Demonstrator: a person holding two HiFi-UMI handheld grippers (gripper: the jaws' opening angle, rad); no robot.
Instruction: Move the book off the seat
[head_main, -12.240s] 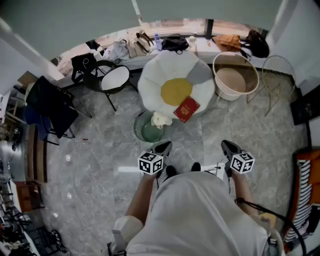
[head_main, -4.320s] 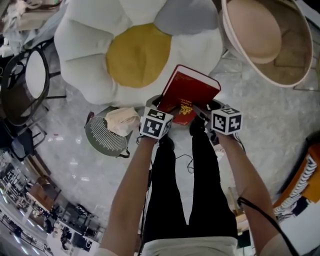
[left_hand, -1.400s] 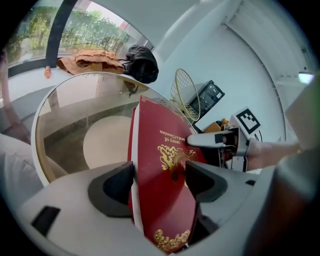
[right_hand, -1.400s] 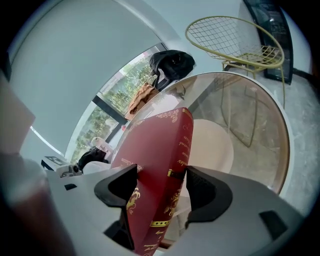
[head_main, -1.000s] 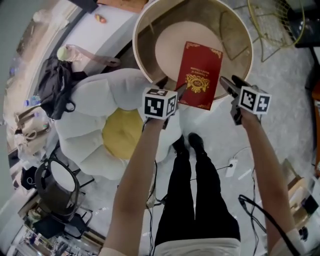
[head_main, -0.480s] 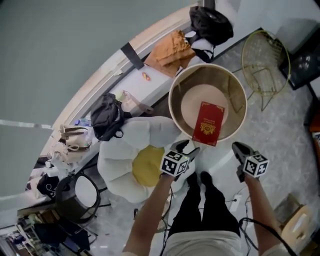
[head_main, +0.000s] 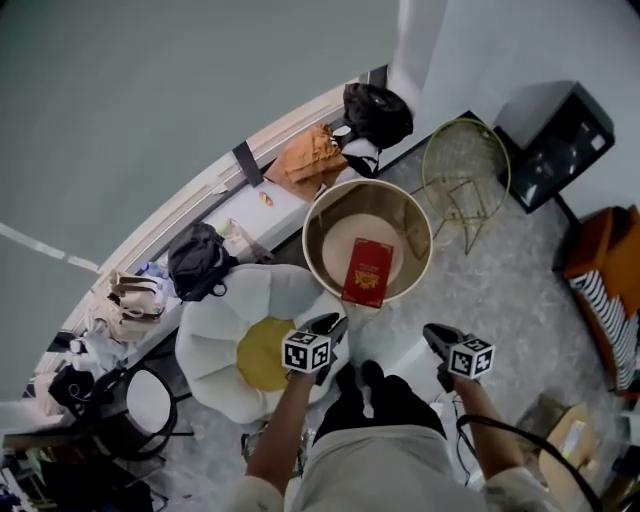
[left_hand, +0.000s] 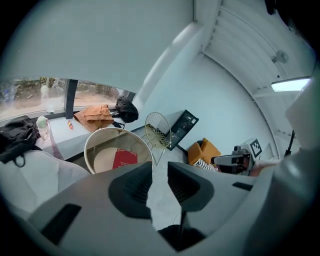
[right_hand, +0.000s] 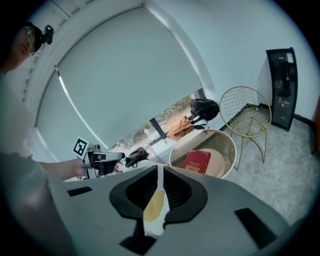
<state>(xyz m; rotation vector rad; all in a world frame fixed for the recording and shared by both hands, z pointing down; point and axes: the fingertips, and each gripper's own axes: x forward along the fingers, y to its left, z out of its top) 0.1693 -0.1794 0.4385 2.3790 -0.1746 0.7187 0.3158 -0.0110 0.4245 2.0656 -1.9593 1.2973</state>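
The red book (head_main: 367, 272) lies flat inside the round beige tub (head_main: 318, 232), off the white flower-shaped seat (head_main: 205, 345) with its yellow centre. My left gripper (head_main: 330, 323) hangs over the seat's right edge, short of the tub. Its jaws are closing, a narrow gap remains, and nothing is between them (left_hand: 160, 169). My right gripper (head_main: 433, 337) is over the floor below the tub, shut and empty (right_hand: 159, 172). Both gripper views show the book (left_hand: 125, 158) (right_hand: 198, 161) ahead in the tub.
A gold wire chair (head_main: 465, 165) stands right of the tub, with a black cabinet (head_main: 555, 130) behind it. An orange and striped seat (head_main: 610, 260) is at far right. Bags (head_main: 377, 112) and an orange cloth (head_main: 310, 155) lie on the window ledge. A black stool (head_main: 150, 400) stands at lower left.
Both grippers have drawn back from the tub toward my body, leaving the book lying inside it. The right jaws have shut and the left jaws have narrowed. The head view has widened.
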